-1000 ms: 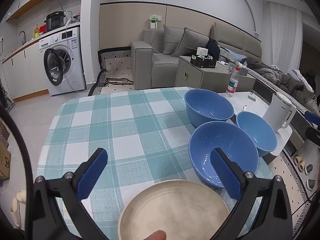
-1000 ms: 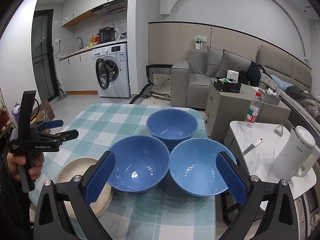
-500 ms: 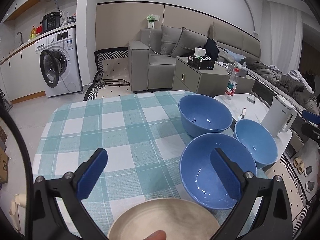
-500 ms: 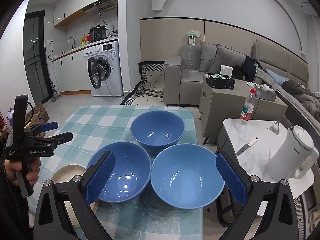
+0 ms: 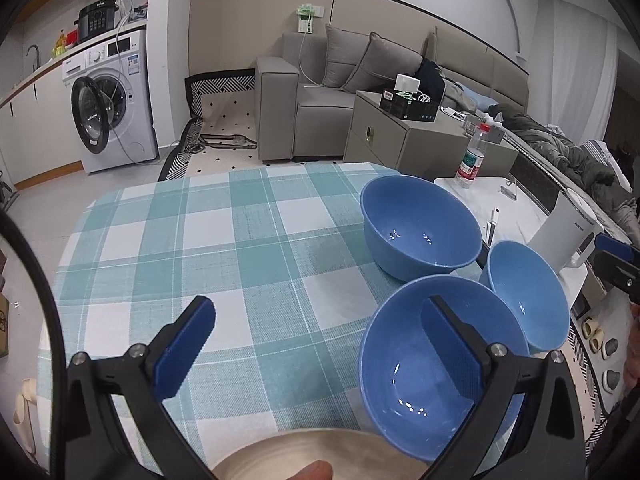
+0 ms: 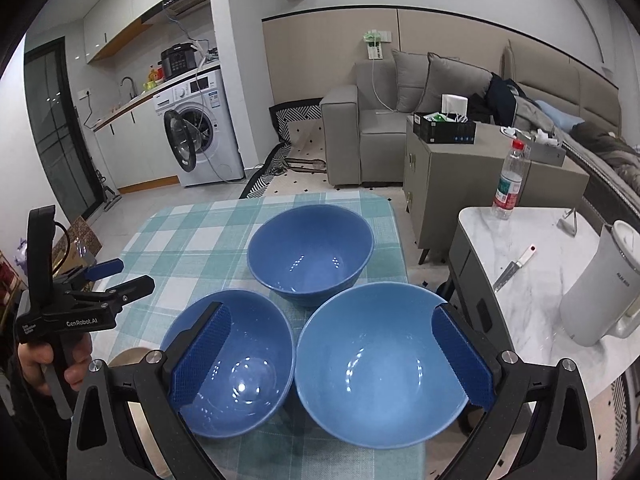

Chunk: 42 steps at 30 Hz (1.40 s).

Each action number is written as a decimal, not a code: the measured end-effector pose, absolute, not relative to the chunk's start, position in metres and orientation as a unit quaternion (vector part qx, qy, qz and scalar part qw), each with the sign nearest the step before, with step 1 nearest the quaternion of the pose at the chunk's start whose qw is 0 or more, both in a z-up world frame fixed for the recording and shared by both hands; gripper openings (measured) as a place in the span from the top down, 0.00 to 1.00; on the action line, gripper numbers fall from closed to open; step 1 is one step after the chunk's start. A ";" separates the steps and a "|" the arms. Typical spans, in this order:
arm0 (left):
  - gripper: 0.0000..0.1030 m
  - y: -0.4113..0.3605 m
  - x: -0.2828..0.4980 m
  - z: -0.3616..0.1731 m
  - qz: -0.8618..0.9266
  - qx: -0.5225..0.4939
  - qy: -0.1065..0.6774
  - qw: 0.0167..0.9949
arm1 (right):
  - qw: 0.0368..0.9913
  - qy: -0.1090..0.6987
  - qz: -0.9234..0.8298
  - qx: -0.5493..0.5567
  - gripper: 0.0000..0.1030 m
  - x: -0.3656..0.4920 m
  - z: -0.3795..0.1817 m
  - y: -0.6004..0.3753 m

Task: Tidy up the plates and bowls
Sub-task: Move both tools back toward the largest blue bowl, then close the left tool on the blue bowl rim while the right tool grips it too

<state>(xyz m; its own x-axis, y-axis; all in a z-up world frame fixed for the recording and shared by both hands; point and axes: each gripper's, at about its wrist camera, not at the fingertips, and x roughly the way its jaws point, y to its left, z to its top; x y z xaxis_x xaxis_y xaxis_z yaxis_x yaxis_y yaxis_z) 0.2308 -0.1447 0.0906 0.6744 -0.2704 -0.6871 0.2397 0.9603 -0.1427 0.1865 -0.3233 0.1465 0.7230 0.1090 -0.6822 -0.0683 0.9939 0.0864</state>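
With both hand-held grippers point(image 6: 332, 356) point(image 5: 316, 344) wide and empty, take the nearest bowl point(image 6: 380, 364) by its rim (glazed, probably slick and breakable).

"GenRobot.AI" is printed in white on the left hand-held gripper point(image 6: 114, 276) body.

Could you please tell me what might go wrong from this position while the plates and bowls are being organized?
The lighter blue bowl sits at the checked tablecloth's right edge, so a nudge from the open right gripper could tip it off. The three bowls crowd together; closing on one may knock its neighbour, the darker blue bowl.
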 end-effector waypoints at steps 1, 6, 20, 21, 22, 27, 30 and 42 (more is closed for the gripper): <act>0.00 -0.146 0.234 0.090 -0.140 -0.022 0.381 0.914 | 0.927 0.371 0.045 0.030 0.01 0.191 0.145 -0.324; 0.00 -0.151 0.248 0.086 -0.143 -0.013 0.392 0.909 | 0.923 0.380 0.038 0.039 0.01 0.211 0.140 -0.327; 0.00 -0.162 0.286 0.081 -0.142 -0.012 0.410 0.901 | 0.916 0.398 0.038 0.044 0.01 0.249 0.124 -0.334; 0.00 -0.163 0.289 0.081 -0.144 -0.012 0.412 0.900 | 0.915 0.399 0.038 0.045 0.01 0.252 0.122 -0.335; 0.00 -0.165 0.291 0.080 -0.147 -0.012 0.413 0.899 | 0.914 0.401 0.037 0.045 0.01 0.254 0.120 -0.336; 0.00 -0.175 0.307 0.071 -0.159 -0.008 0.422 0.892 | 0.908 0.416 0.033 0.043 0.01 0.269 0.108 -0.340; 0.01 -0.181 0.315 0.068 -0.166 -0.006 0.426 0.889 | 0.906 0.419 0.031 0.048 0.01 0.278 0.105 -0.345; 0.07 -0.194 0.338 0.062 -0.183 -0.004 0.436 0.881 | 0.896 0.441 0.031 0.050 0.01 0.310 0.084 -0.351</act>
<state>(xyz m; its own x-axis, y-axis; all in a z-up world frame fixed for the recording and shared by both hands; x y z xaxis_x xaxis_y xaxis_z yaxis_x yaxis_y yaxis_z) 0.3376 -0.1941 0.0618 0.5522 -0.3264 -0.7672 0.3196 0.9328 -0.1668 0.3095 -0.3509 0.0837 0.6089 0.0994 -0.7870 -0.0120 0.9932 0.1162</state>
